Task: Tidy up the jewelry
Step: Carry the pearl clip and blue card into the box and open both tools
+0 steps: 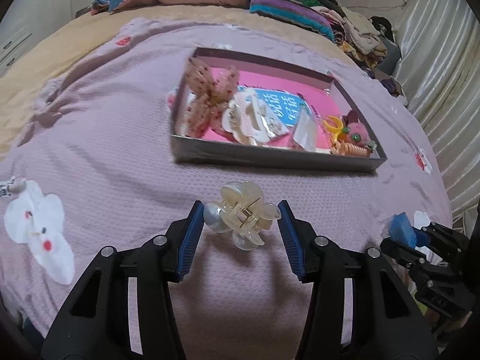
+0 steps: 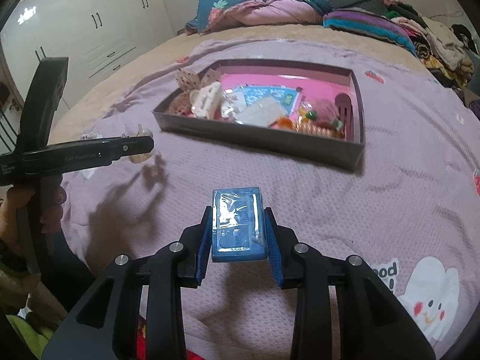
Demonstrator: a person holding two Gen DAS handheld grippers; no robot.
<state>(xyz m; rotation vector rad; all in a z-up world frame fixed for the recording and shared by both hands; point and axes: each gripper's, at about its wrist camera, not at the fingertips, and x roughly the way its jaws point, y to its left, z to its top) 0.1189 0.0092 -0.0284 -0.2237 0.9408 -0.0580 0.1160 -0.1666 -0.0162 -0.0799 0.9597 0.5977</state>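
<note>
A grey box (image 1: 270, 157) with a pink floor lies on the lilac bedspread; it holds a bow, white hair clips, a card, an orange coil tie and a pink pompom. It also shows in the right wrist view (image 2: 258, 141). A cream flower claw clip with a pearl (image 1: 240, 219) sits between the fingers of my left gripper (image 1: 241, 219). The left pad touches the pearl; the right pad stands just off the petal. My right gripper (image 2: 238, 225) is shut on a small blue box (image 2: 238, 225) held above the bedspread, also seen in the left wrist view (image 1: 402, 229).
Folded quilts (image 2: 255, 9) and piled clothes (image 2: 426, 39) lie at the head of the bed. White wardrobes (image 2: 90, 24) stand at the left, a curtain (image 1: 444, 75) at the right. White cartoon patches (image 1: 39, 228) decorate the bedspread.
</note>
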